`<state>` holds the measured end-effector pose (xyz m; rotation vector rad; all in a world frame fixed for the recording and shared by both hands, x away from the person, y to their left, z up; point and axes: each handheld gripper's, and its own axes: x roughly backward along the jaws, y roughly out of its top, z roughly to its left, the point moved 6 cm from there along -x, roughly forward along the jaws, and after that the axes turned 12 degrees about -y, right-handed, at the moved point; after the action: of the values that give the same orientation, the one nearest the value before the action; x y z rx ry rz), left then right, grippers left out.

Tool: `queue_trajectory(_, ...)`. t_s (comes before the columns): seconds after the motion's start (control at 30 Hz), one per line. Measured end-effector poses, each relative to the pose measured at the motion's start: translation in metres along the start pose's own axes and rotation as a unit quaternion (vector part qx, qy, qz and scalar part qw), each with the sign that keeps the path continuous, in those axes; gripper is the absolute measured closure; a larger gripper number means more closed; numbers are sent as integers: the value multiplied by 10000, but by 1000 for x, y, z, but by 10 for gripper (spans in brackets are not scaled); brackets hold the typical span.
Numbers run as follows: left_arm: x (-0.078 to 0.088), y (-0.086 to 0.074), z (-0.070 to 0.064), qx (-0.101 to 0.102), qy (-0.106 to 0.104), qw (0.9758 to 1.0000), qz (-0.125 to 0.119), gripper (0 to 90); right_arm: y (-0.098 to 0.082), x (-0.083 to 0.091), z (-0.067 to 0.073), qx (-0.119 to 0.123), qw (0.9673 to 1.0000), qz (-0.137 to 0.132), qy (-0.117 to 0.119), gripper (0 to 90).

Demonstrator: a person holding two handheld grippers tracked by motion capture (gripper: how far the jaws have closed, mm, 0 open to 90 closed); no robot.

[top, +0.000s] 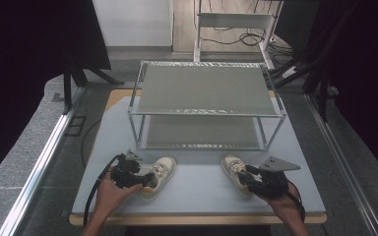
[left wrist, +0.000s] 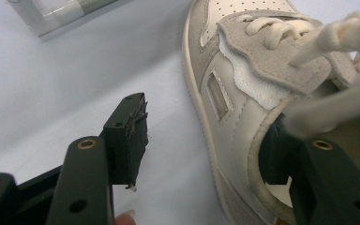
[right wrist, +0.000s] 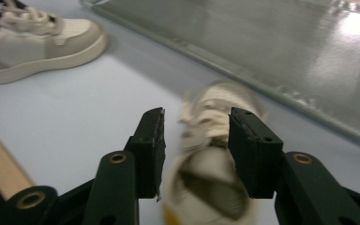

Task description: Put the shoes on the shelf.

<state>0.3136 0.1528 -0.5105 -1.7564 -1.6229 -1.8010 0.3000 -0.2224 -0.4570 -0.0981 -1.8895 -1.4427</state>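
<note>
Both shelves of the rack point(top: 206, 91) bare, top centre. Left gripper point(left wrist: 206, 140) apart around left shoe point(left wrist: 243, 108); right gripper point(right wrist: 194, 140) apart over right shoe point(right wrist: 211, 187). Nothing lifted yet, so barely started probably.

- No writing, brand mark or number can be read anywhere — not on the two beige sneakers, the metal shelf rack or the pale blue table mat.
- The sneaker sides seen close up are plain — no logo or label legible.
</note>
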Motion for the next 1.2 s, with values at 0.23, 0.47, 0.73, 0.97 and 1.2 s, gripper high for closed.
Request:
queue_trajectory(0.23, 0, 0, 1, -11, -20, 10000, 14, 427, 4, -15, -19, 71, 9994, 324, 75, 488)
queue_trajectory(0.47, -1, 0, 1, -11, -51, 10000, 20, 429, -1, -27, -26, 174, 9974, 640, 271, 451)
queue_trajectory(0.73, -2, 1, 0, -12, -76, 10000, 39, 442, -8, -38, -33, 271, 9919, 1191, 348, 452)
queue_trajectory(0.97, -2, 1, 0, -35, -111, 9999, 73, 469, -11, -42, -36, 63, 9893, 1361, 527, 473)
queue_trajectory(1.2, -3, 1, -1, -50, -153, 9998, 87, 496, -14, -41, -37, 158, 9861, 1578, 487, 492)
